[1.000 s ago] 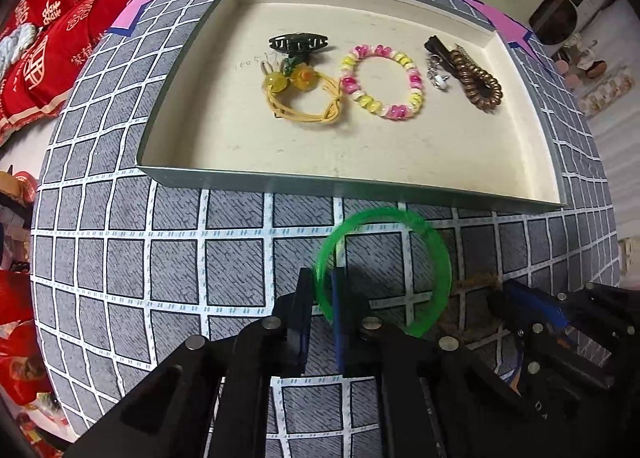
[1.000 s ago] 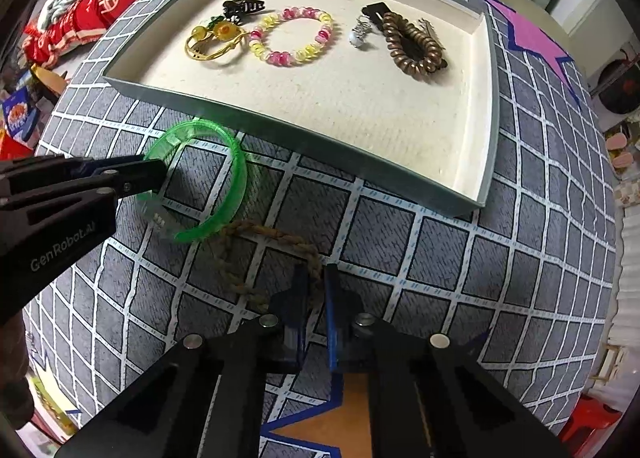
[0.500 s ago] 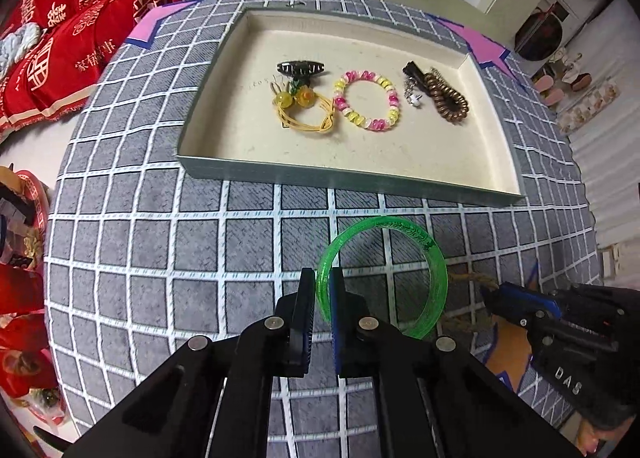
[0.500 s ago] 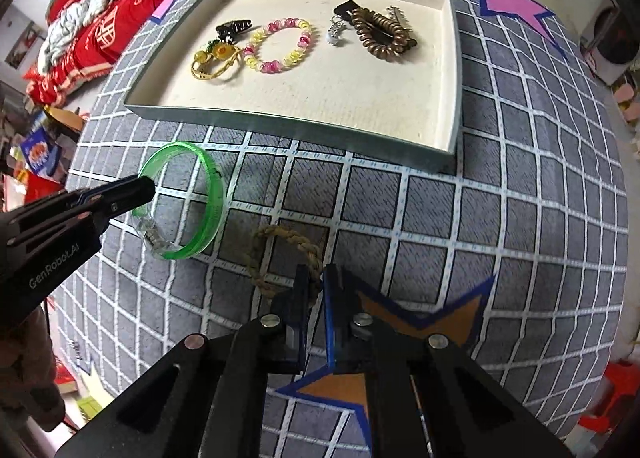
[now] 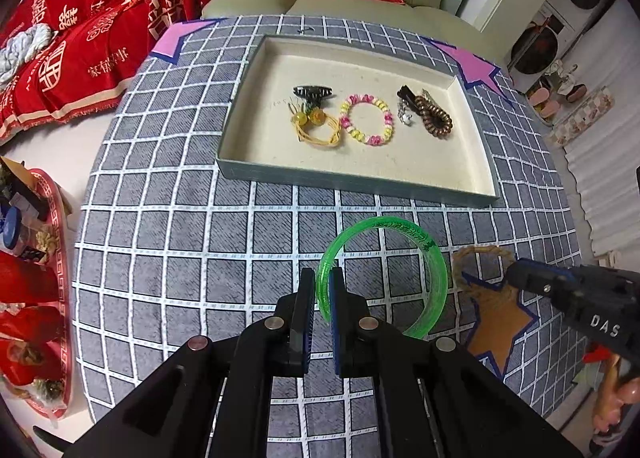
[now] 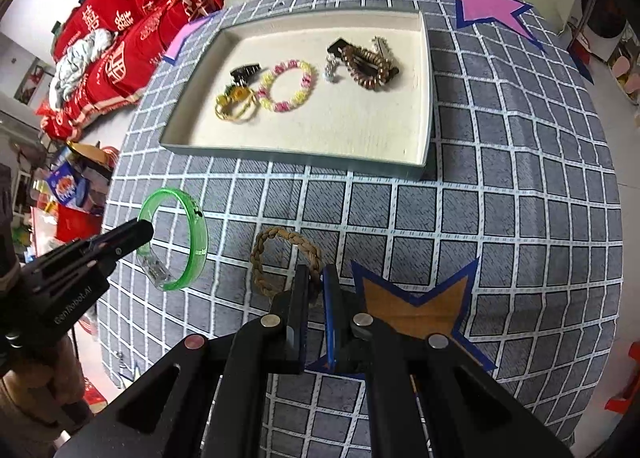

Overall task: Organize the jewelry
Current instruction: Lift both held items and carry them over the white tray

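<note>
Green bangle (image 5: 382, 276) pinched by its rim in your left gripper (image 5: 319, 300), clear of counter (image 5: 168, 234) | right gripper (image 6: 315, 298) clamps braid (image 6: 285, 262) | both bound for tray (image 5: 356, 177), likely.

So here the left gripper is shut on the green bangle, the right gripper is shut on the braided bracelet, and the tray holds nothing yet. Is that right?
Only the tray part is wrong. The left wrist view shows the tray already holding a black claw clip, a yellow hair tie, a pink and yellow bead bracelet and a brown coil tie.
</note>
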`<state>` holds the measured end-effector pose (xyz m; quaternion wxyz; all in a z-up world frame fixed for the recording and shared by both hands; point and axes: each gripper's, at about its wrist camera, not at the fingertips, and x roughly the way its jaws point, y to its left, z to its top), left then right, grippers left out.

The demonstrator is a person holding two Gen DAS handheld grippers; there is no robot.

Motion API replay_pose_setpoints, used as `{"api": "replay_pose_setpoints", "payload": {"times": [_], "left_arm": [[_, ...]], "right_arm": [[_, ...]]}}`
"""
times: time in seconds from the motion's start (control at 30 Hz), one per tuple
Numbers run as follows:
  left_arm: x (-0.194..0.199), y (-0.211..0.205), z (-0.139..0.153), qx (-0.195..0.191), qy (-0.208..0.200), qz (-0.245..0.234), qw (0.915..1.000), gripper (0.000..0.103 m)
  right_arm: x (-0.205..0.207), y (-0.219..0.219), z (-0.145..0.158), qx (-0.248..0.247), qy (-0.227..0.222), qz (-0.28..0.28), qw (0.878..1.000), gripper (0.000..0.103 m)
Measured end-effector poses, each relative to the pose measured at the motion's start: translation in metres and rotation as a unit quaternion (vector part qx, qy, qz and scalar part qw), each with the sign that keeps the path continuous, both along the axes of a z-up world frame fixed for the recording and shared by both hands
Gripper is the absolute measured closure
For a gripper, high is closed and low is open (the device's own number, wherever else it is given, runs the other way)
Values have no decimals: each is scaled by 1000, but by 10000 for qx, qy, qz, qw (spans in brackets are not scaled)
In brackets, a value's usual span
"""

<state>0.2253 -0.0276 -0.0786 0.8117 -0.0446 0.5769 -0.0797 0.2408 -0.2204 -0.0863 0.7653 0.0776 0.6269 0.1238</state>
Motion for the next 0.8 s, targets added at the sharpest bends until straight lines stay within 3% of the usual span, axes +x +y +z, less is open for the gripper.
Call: {"api": "replay_pose_setpoints", "payload": {"times": [0.4, 0.8], "left_arm": [[29, 11, 34, 21, -351, 89, 9993, 88], [79, 12, 41, 63, -464, 228, 9986, 88]], "right_arm": [[32, -8, 35, 179, -291, -159, 9993, 96], [89, -18, 44, 208, -464, -207, 9985, 96]]}}
